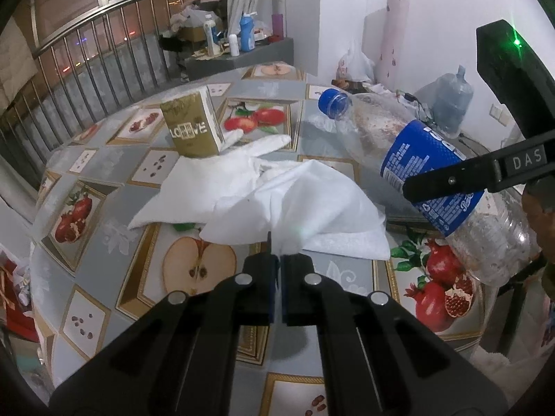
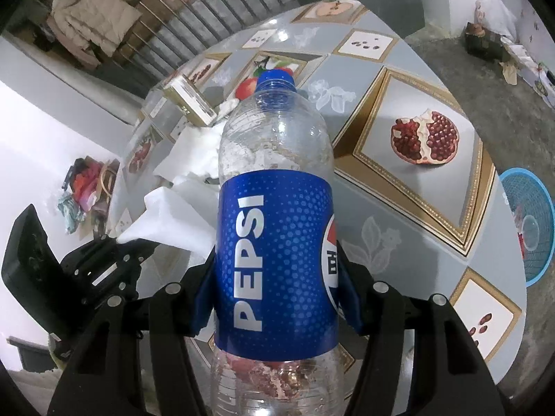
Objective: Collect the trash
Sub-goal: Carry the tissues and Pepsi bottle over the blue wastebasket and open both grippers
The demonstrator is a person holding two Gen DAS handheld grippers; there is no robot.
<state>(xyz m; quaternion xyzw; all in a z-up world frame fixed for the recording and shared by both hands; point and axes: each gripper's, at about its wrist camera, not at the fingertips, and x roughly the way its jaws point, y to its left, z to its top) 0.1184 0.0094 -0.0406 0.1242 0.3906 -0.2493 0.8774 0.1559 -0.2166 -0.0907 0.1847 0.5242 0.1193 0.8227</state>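
Note:
My left gripper (image 1: 280, 260) is shut on a corner of a white tissue (image 1: 298, 204), which lies crumpled on the fruit-print table (image 1: 104, 235). More white tissue (image 1: 194, 187) spreads behind it. My right gripper (image 2: 277, 291) is shut on an empty Pepsi bottle (image 2: 274, 249) with a blue cap, held above the table; the bottle also shows in the left wrist view (image 1: 416, 159) with a right finger (image 1: 451, 180) across its label. A gold box (image 1: 192, 128) stands upright beyond the tissues.
A metal railing (image 1: 86, 59) runs behind the table at left. A grey ledge with bottles (image 1: 239, 45) stands at the back. A blue basket (image 2: 527, 225) sits on the floor past the table's right edge. A large water jug (image 1: 451, 100) stands by the wall.

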